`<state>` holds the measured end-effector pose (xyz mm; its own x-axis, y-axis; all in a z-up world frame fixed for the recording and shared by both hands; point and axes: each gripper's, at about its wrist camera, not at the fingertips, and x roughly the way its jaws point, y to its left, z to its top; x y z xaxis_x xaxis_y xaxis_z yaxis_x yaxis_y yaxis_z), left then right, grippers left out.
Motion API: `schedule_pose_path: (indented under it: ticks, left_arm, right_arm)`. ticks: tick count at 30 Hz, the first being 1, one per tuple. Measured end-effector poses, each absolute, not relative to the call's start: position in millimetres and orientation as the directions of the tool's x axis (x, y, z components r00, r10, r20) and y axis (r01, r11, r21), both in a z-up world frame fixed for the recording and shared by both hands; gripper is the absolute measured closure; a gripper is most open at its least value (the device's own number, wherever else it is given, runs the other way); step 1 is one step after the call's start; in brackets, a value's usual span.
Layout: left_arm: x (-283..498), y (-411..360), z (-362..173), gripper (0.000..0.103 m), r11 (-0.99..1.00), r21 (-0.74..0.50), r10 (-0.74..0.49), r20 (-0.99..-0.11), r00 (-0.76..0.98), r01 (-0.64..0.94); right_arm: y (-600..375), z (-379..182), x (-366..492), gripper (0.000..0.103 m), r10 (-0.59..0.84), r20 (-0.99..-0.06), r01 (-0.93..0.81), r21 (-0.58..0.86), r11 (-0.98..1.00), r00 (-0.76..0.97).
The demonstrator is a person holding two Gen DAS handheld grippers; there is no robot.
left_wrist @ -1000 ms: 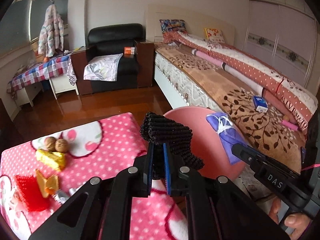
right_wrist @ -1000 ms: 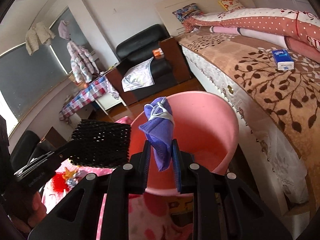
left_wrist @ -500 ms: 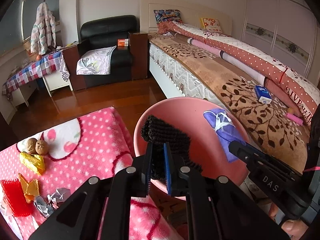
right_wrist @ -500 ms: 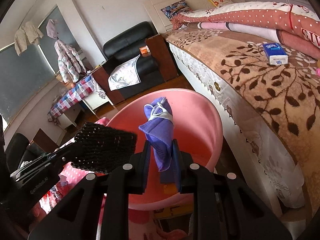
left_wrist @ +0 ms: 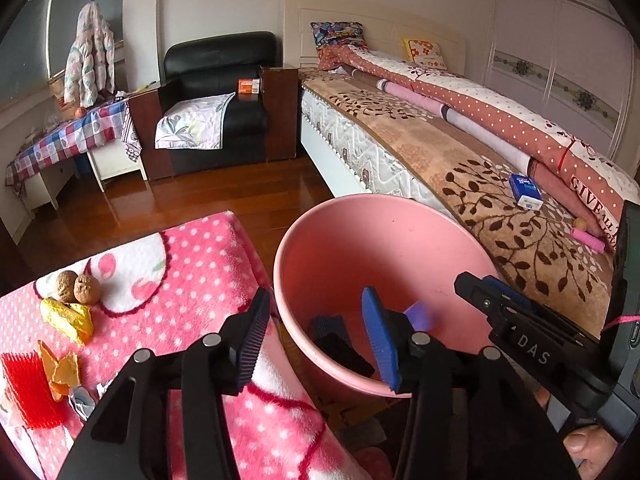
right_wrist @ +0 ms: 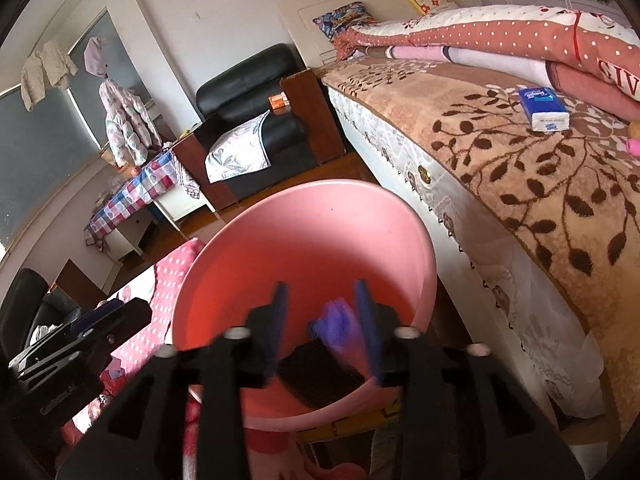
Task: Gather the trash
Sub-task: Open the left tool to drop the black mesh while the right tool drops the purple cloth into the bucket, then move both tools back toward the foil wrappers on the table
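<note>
Now left tool [left_wrist: 316, 340], right tool [right_wrist: 322, 322] just spread apart, empty, over pink bin [left_wrist: 384, 240]

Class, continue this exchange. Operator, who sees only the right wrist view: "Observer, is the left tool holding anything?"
Observer: No. The left tool is open and grips nothing; its jaws have just been opening.
Operator: Is trash left on the blanket?
Observer: Yes, a yellow wrapper lies on the pink blanket, beside two walnuts.
Operator: Anything more?
Observer: A red mesh piece lies next to orange wrappers.
</note>
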<state>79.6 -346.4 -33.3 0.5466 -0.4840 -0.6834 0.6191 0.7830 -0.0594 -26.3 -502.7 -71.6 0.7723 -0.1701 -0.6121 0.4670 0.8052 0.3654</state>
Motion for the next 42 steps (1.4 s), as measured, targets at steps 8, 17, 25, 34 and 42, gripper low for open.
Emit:
schedule_pose_path:
  ticks: [8,17,25,34,42]
  left_arm:
    - [77,-331,-29,0.054,0.794,-0.093,-0.491,-0.683,0.542,0.601]
    - [71,-311,-18,0.049,0.806,-0.121,-0.499,-0.666,0.554,0.580]
    - [62,-284,-5,0.048,0.816,-0.142,-0.504,-0.649,0.570,0.560]
    - [51,-244,8,0.045,0.837,-0.160,-0.496,-0.624,0.604,0.522]
    - [40,-212,14,0.045,0.852,-0.175,-0.486,-0.612,0.624,0.493]
  right_arm:
    - [-491,-64,-28,0.059,-0.181,-0.605,0.451,0.331,0.829,0.775]
    - [-470,-52,-37,0.059,-0.159,-0.588,0.418,0.336,0.844,0.793]
    - [-447,-44,-44,0.059,-0.122,-0.575,0.376,0.347,0.859,0.809]
    - [-413,-36,-51,0.059,-0.067,-0.563,0.309,0.347,0.886,0.824]
    - [-390,-33,-58,0.059,-0.029,-0.559,0.269,0.353,0.896,0.829]
